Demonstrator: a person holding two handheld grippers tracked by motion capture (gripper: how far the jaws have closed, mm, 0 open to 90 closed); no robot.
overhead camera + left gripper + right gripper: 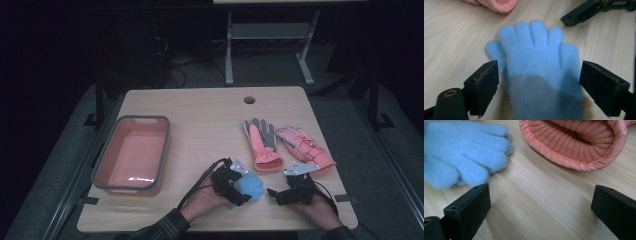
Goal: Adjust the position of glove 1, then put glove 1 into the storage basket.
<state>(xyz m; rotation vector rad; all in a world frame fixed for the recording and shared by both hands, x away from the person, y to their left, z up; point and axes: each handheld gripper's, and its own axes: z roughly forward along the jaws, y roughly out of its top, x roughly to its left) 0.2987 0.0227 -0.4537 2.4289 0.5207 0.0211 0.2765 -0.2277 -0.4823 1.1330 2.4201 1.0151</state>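
A fuzzy light-blue glove (pixel 251 186) with a grey cuff lies flat near the table's front edge. My left gripper (pixel 242 187) is open, its jaws straddling the glove (pixel 536 57) at the cuff end without closing on it; in its own view the left gripper (pixel 541 72) shows a pad on either side. My right gripper (pixel 275 196) sits just right of the glove, open, with bare wood between its jaws (pixel 541 200). The glove's fingertips (pixel 466 152) lie to its upper left. One of its fingers (pixel 584 12) shows past the glove.
Two pink winter gloves lie behind the grippers, one with a grey palm (pixel 262 142) and one further right (pixel 305 147); a ribbed cuff opening (pixel 579 145) faces the right gripper. A salmon bin (pixel 102 160) with a grey rim stands at the left. The wooden table (pixel 200 125) has a cable hole (pixel 249 99).
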